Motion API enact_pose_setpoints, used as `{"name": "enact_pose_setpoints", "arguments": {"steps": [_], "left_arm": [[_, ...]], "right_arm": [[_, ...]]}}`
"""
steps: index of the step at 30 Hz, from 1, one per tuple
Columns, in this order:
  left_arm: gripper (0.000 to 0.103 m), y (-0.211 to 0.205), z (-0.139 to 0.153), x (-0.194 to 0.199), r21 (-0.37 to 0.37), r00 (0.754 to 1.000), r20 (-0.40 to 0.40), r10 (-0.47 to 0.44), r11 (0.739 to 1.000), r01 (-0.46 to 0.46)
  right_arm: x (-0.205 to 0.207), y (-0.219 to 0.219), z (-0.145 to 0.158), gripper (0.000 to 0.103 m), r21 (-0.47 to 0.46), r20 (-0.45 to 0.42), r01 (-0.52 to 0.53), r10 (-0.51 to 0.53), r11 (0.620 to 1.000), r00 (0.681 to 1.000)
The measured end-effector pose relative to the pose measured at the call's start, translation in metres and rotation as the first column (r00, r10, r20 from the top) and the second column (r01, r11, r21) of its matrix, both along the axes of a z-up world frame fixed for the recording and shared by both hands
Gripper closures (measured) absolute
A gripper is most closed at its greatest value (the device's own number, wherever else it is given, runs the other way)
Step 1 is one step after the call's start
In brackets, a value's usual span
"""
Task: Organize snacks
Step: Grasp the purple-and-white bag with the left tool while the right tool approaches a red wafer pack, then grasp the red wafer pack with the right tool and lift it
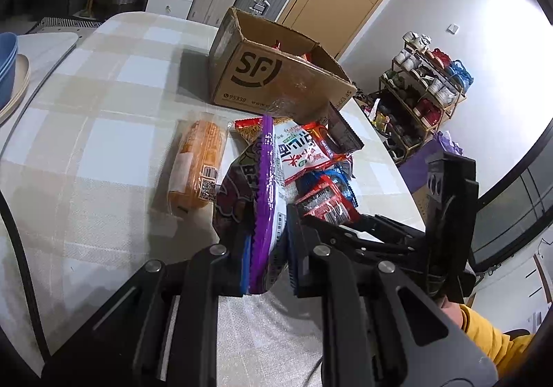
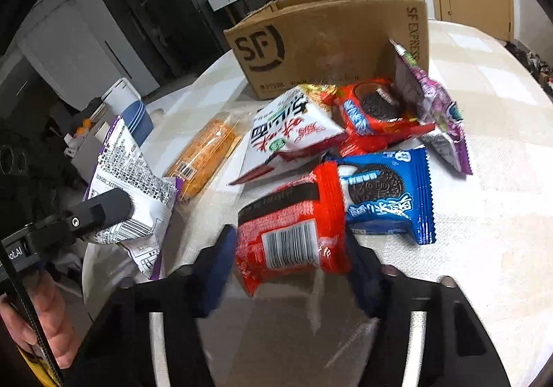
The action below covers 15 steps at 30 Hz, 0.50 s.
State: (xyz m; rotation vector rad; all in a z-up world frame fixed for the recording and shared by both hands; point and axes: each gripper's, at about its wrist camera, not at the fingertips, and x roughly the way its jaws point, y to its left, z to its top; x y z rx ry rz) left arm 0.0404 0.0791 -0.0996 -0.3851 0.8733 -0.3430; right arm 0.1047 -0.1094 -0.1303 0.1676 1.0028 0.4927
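A purple bag [image 1: 266, 200] is being held edge-on between the pads of the left gripper [image 1: 266, 269], low in the centre of the left wrist view; in the right wrist view the same bag [image 2: 131, 193] is being seen at the left edge, lifted off the table. A red packet [image 2: 293, 228] is being clamped by the right gripper [image 2: 287, 266], bottom centre of that view, though motion blur is making it hard to tell whether it is quite clear of the table [image 2: 484, 214]. Beyond it, a loose pile is lying unsorted mid-frame: a blue Oreo pack [image 2: 390, 197], a red Oreo pack [image 2: 376, 117], a white noodle pack [image 2: 293, 134], a second purple bag [image 2: 432, 103] leaning against the box [image 2: 328, 41], and an orange pack [image 2: 207, 152] apart to the left. In the left wrist view something red is showing inside the box [image 1: 276, 76], so some sorting is judged done already; two items are being carried and at least five are being left to move.
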Motion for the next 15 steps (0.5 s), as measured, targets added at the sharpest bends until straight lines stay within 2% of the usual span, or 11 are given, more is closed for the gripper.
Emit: {"name": "enact_pose_setpoints", "arguments": {"steps": [10,12,15], "left_arm": [[0.09,-0.004,-0.001,-0.001,0.014,1.0,-0.012,-0.003,1.0,0.003],[0.09,-0.005,0.0,-0.001,0.017,1.0,-0.011,-0.002,1.0,0.003],[0.09,-0.006,0.002,-0.002,0.021,1.0,-0.009,-0.002,1.0,0.002]], "right_arm": [[-0.008,-0.014,0.001,0.063,0.112,0.008,0.006,-0.006,0.994,1.0],[-0.01,-0.02,0.003,0.073,0.138,0.014,0.009,-0.011,0.99,1.0],[-0.013,-0.023,0.007,0.075,0.158,0.022,0.006,-0.01,0.987,1.0]]}}
